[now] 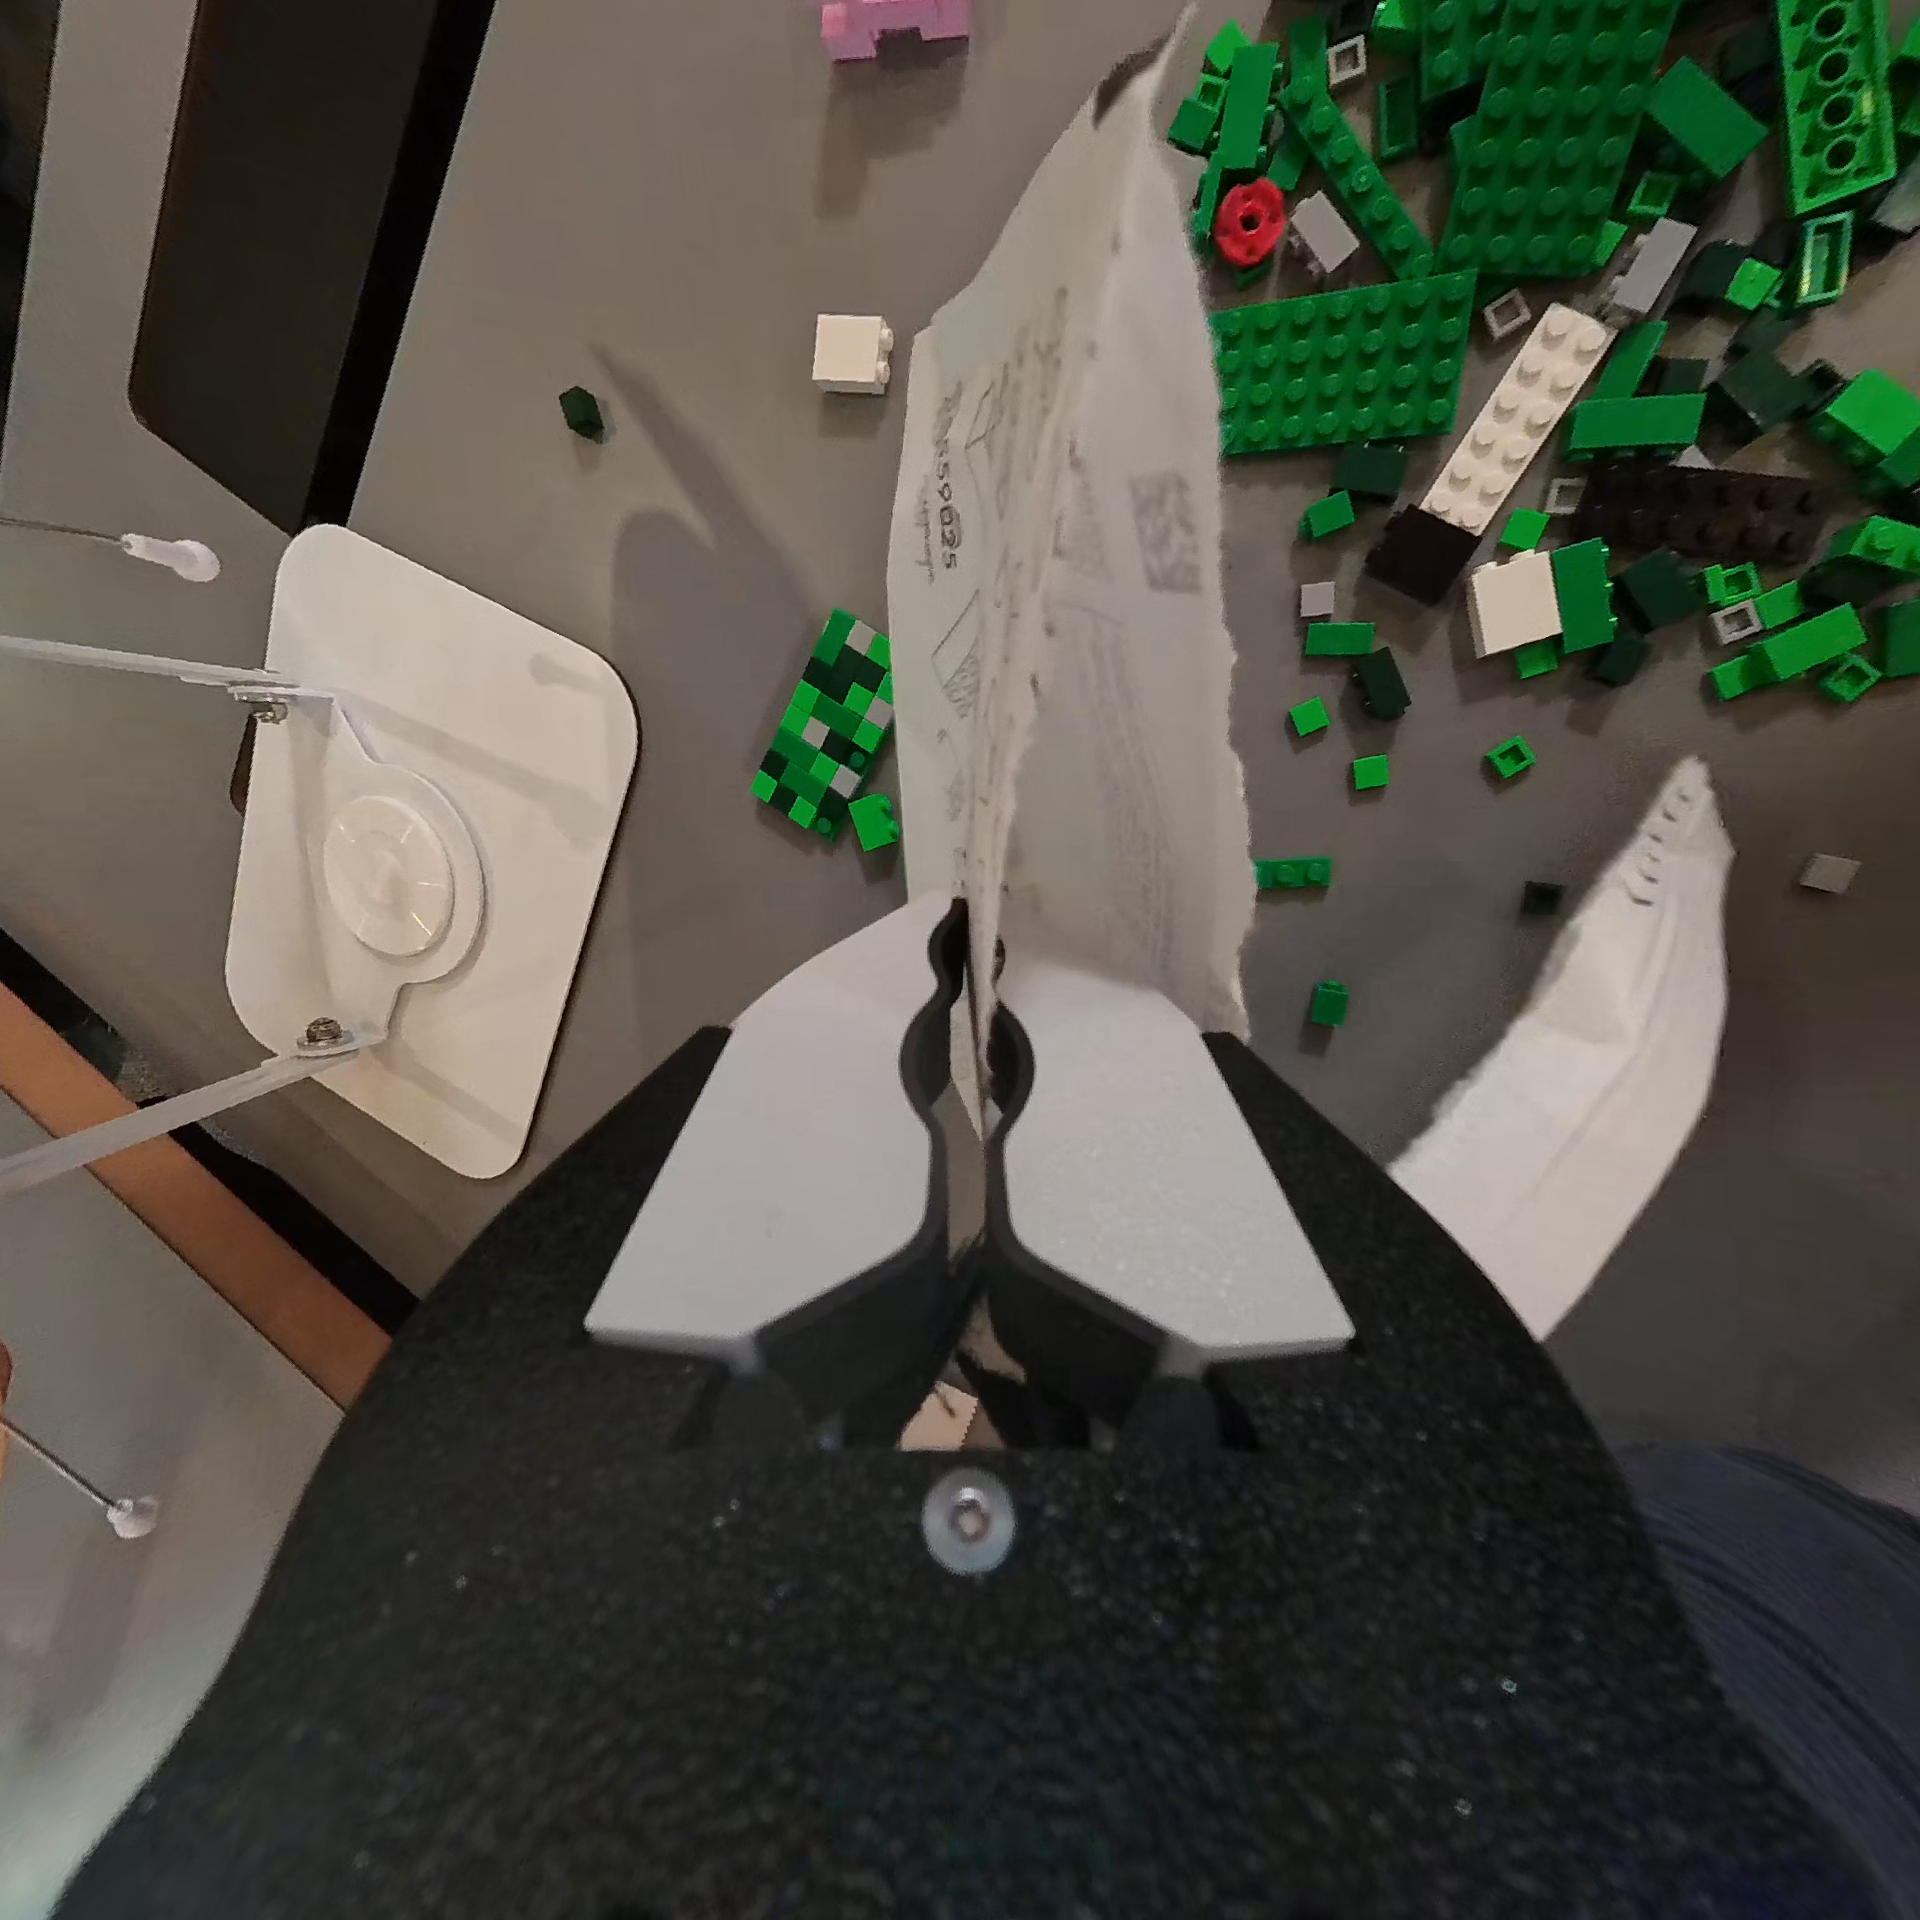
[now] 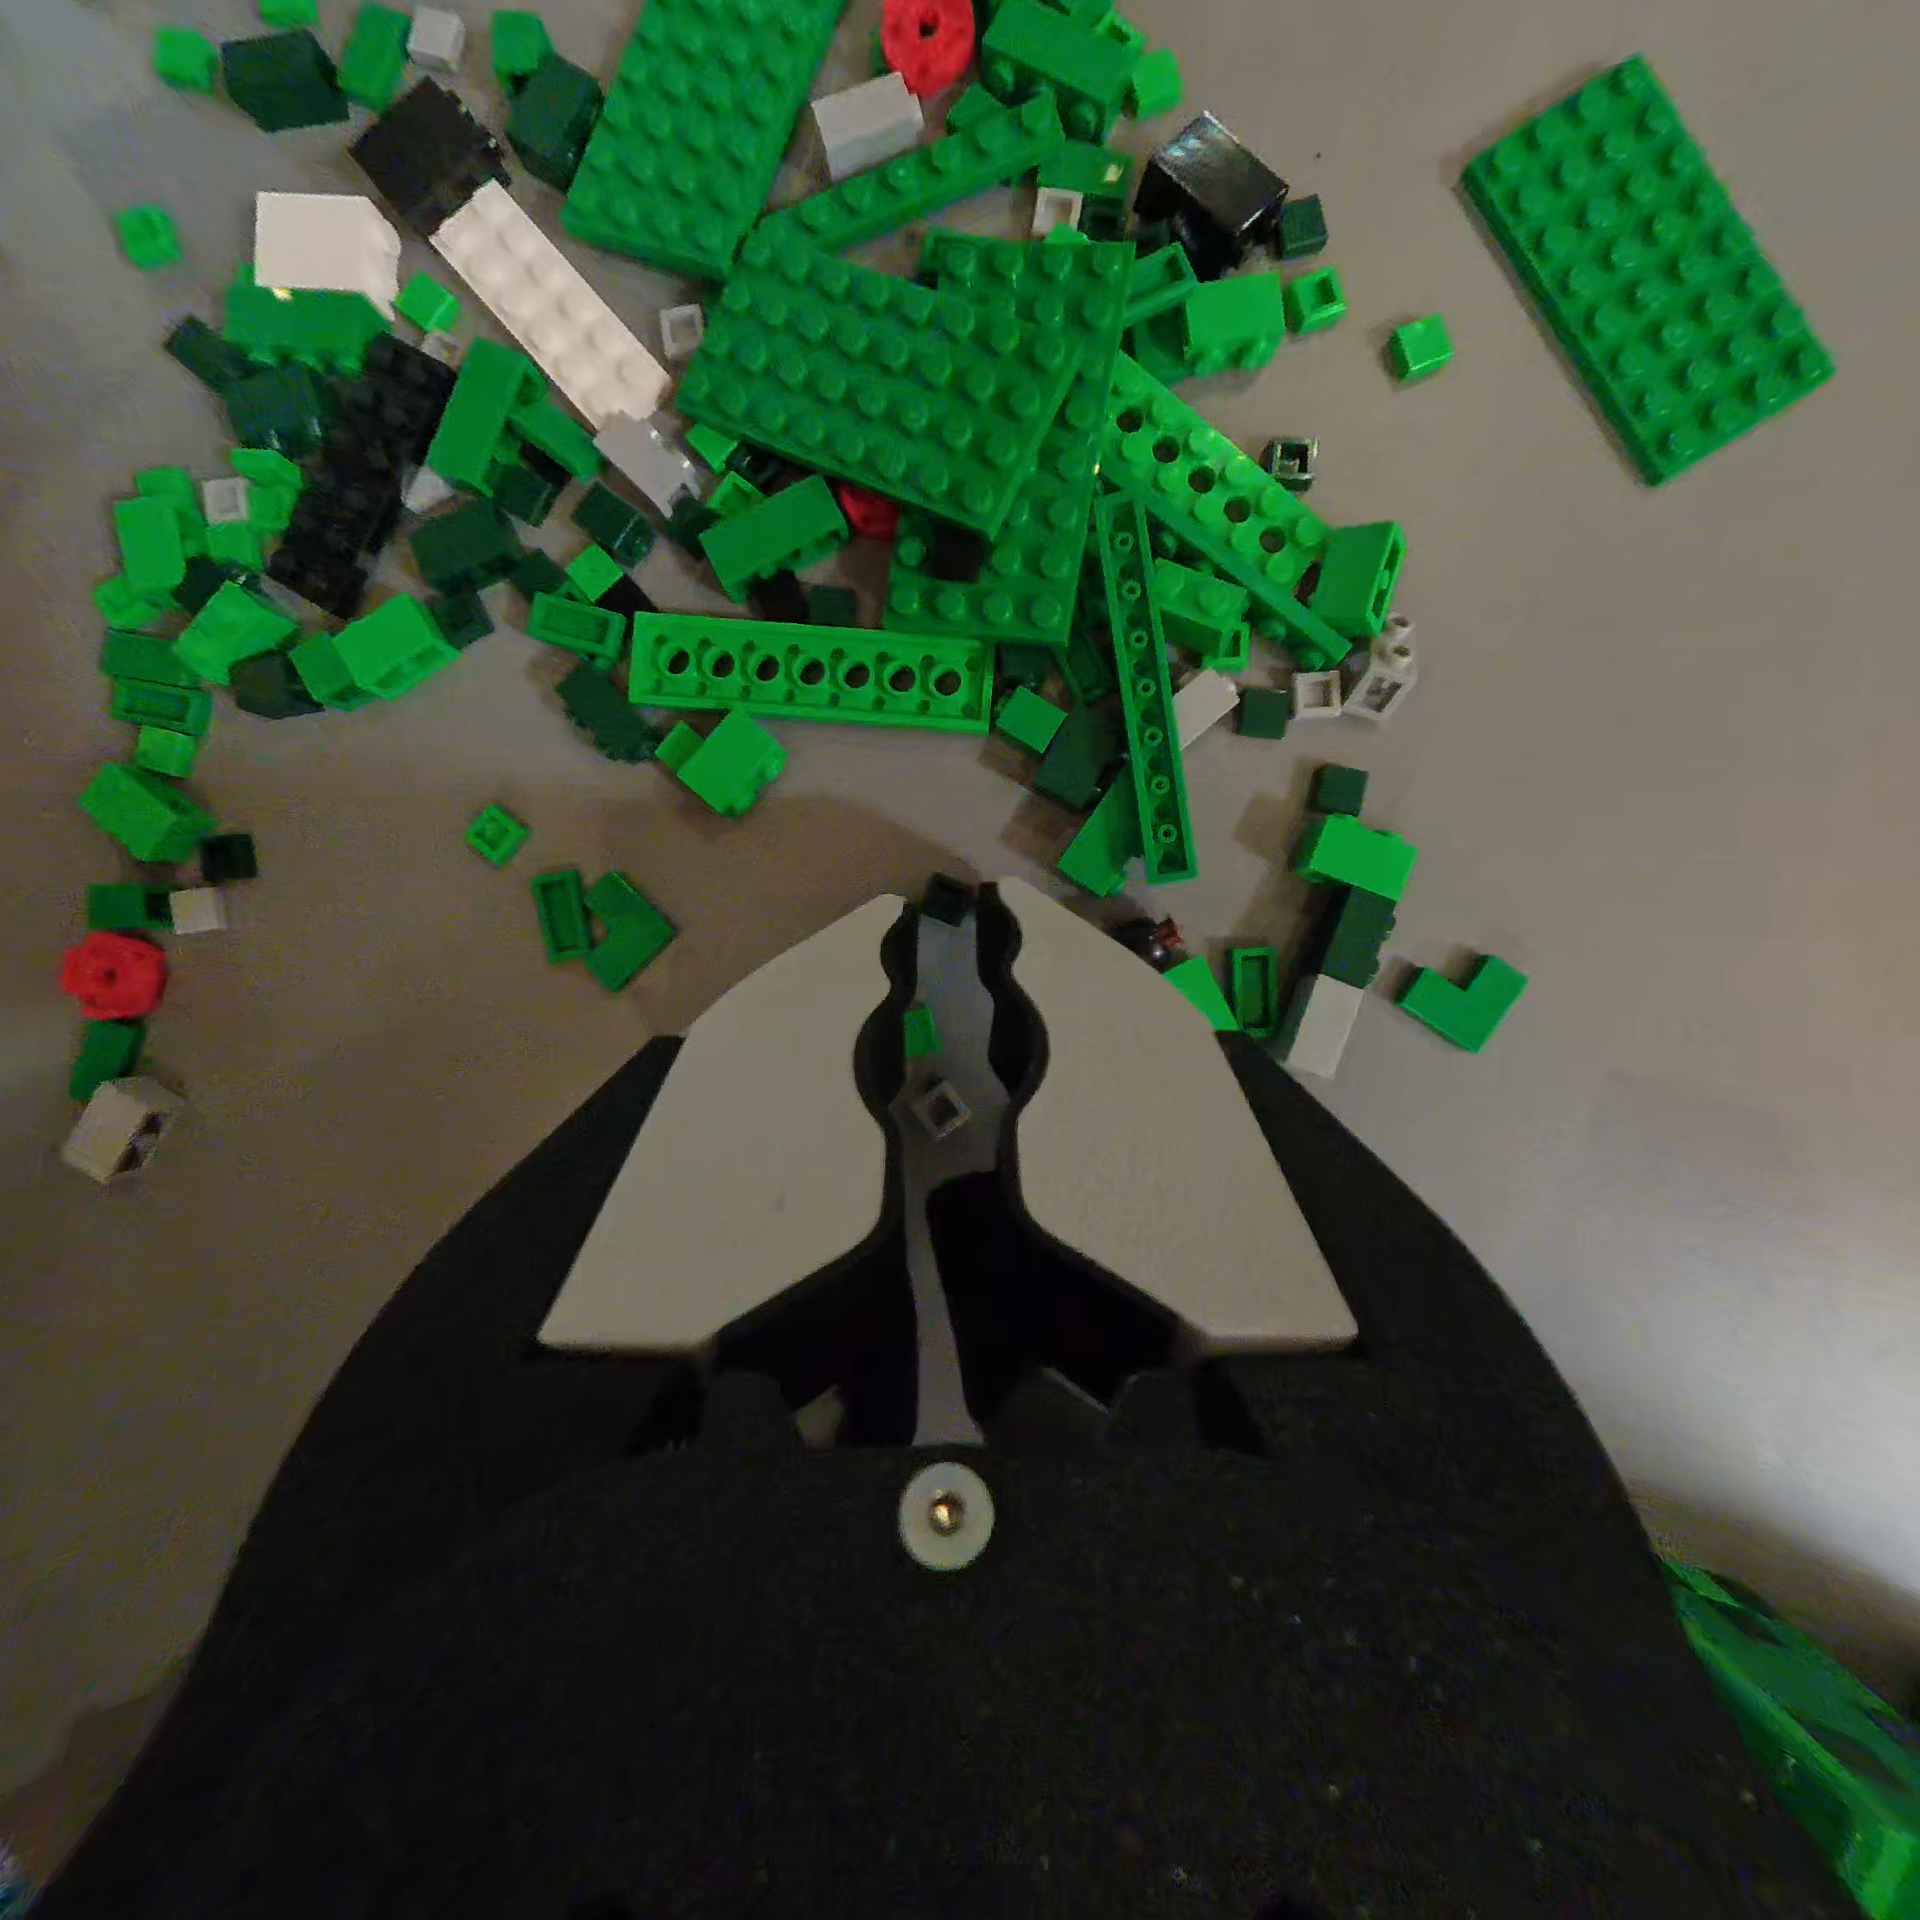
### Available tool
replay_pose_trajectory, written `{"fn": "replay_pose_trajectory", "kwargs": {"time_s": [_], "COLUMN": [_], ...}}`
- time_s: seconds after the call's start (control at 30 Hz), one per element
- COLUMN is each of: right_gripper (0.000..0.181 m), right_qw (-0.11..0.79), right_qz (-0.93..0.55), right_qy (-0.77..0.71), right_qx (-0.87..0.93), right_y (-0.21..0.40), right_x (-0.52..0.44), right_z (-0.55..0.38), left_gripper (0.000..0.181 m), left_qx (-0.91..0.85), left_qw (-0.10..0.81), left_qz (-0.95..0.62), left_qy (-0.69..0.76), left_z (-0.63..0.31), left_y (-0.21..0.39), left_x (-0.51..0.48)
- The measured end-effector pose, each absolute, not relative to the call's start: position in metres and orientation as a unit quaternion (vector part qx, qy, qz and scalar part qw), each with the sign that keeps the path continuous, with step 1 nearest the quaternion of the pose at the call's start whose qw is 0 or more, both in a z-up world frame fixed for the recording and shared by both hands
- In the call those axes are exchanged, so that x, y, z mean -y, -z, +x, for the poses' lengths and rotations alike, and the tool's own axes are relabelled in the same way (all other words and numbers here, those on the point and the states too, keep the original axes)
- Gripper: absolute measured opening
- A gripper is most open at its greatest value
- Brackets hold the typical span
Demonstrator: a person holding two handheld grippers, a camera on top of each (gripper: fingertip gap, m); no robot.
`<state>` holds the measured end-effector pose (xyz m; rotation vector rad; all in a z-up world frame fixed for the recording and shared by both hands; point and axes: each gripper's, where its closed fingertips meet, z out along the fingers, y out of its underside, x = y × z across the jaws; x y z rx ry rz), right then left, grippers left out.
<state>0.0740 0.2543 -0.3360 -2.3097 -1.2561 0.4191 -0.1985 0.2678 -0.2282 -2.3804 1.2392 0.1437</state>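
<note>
My left gripper (image 1: 961, 914) is shut on the lower edge of a torn white paper bag (image 1: 1081, 623) with printing on it, which stands up above the grey table. My right gripper (image 2: 948, 899) is closed to a narrow gap with a small dark green brick (image 2: 943, 896) between its tips, just in front of a pile of green, white and black bricks (image 2: 883, 364). Through the gap I see a small green piece and a small grey piece on the table below.
A torn-off white paper strip (image 1: 1590, 1039) lies right of the bag. A white brick (image 1: 852, 353), a green pixelated block (image 1: 831, 717) and a white stand base (image 1: 436, 831) lie to the left. A green plate (image 2: 1647, 270) sits apart at the right, and a red round piece (image 2: 112, 971) at the left. My right fingertips sit around 30 cm from my left ones.
</note>
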Motion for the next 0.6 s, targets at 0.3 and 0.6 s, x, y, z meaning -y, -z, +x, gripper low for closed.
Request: {"fn": "replay_pose_trajectory", "kwargs": {"time_s": [0.3,0.6], "right_gripper": [0.01,0.009], "right_qw": [0.233,0.315], "right_qz": [-0.844,-0.785], "right_qy": [-0.174,-0.218], "right_qx": [0.451,0.487], "right_y": [0.337,0.282], "right_x": [-0.255,-0.256], "right_z": [0.072,0.024], "left_gripper": [0.0,0.0], "left_qx": [-0.458,-0.457], "left_qw": [0.225,0.225], "left_qz": [-0.859,-0.859], "left_qy": [-0.053,-0.053], "left_z": [-0.194,-0.194], "left_y": [0.228,0.227], "left_x": [-0.267,-0.267]}}
